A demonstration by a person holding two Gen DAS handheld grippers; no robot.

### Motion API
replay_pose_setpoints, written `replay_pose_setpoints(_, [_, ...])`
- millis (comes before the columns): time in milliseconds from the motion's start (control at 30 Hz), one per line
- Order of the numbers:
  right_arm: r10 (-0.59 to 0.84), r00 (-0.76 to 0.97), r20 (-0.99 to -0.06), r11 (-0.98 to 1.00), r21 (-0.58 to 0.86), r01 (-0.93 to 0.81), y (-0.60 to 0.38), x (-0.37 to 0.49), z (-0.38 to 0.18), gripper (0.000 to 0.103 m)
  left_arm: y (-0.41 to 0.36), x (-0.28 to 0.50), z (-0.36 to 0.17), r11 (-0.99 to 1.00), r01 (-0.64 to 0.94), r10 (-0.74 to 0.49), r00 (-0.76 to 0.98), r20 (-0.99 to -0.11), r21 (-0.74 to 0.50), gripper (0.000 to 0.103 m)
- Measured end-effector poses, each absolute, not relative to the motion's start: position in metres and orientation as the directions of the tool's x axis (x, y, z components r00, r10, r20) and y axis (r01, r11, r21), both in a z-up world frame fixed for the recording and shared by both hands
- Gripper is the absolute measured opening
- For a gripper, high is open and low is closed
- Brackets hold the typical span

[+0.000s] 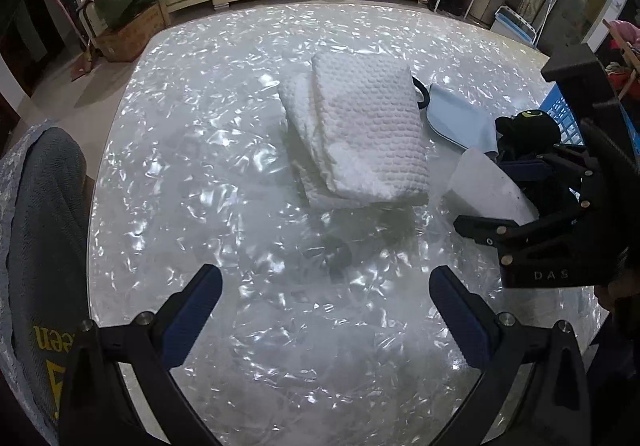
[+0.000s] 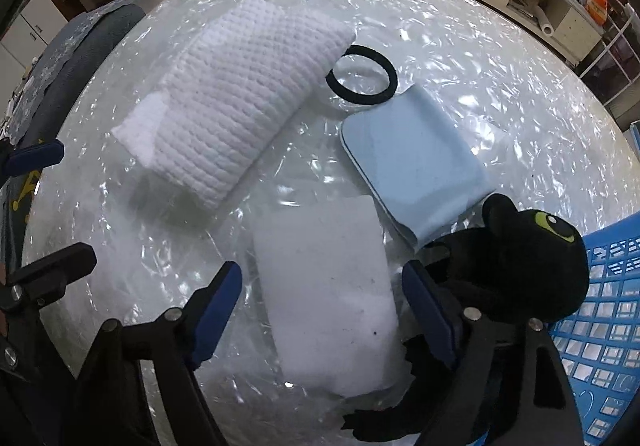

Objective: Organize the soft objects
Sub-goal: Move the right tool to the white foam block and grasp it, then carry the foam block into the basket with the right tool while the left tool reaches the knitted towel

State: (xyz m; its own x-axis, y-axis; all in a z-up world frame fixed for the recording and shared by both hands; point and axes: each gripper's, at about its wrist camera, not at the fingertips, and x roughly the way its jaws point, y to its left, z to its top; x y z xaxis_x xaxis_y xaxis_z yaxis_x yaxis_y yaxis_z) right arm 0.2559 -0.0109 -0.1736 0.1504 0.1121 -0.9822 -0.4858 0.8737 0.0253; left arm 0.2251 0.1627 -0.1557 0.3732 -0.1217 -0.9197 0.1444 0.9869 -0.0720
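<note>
Blue-padded fingers of the right gripper (image 2: pixel 322 310) stand spread on either side of the white sponge block (image 2: pixel 326 298), not yet pressing it. To take it well, I would centre the block between the pads and close gently — it looks soft and would squash rather than slip. A black plush toy (image 2: pixel 528 266) leans at three o'clock, touching the right finger; it should stay clear of the bite. Behind it sits the blue basket (image 2: pixel 600 326), the likely destination. At eleven o'clock lies the folded white knit cloth (image 2: pixel 240 101), at one o'clock a pale blue pad (image 2: pixel 412 161) with a black hair band (image 2: pixel 362 79) beside it. The left gripper (image 1: pixel 326 310) hangs spread and empty over the table (image 1: pixel 200 165).
</note>
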Motion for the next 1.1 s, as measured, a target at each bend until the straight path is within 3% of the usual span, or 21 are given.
replay_pose_setpoints(267, [0.109, 0.168, -0.98, 0.871, 0.013, -0.491, -0.015, 0.257, -0.172, 0.065, 0.16, 0.223, -0.154, 0.982, 0.17, -0.146, 0.386, -0.911, -0.085, 0.103])
replay_pose_setpoints(300, [0.114, 0.171, -0.979, 0.869, 0.015, -0.495, -0.014, 0.256, -0.171, 0.055, 0.158, 0.223, -0.153, 0.981, 0.175, -0.147, 0.388, -0.91, -0.085, 0.103])
replay_pose_setpoints(333, [0.113, 0.169, -0.979, 0.868, 0.015, -0.497, -0.013, 0.255, -0.171, 0.053, 0.157, 0.222, -0.153, 0.98, 0.18, -0.15, 0.388, -0.909, -0.085, 0.103])
replay_pose_setpoints(700, [0.139, 0.186, -0.973, 0.862, 0.026, -0.507, -0.001, 0.237, -0.156, 0.05, 0.161, 0.22, -0.146, 0.979, 0.182, -0.164, 0.408, -0.898, -0.096, 0.103])
replay_pose_setpoints(1100, [0.222, 0.258, -0.94, 0.856, 0.062, -0.513, -0.014, 0.203, -0.085, 0.05, 0.147, 0.198, -0.105, 0.979, 0.181, -0.167, 0.469, -0.867, -0.091, 0.103])
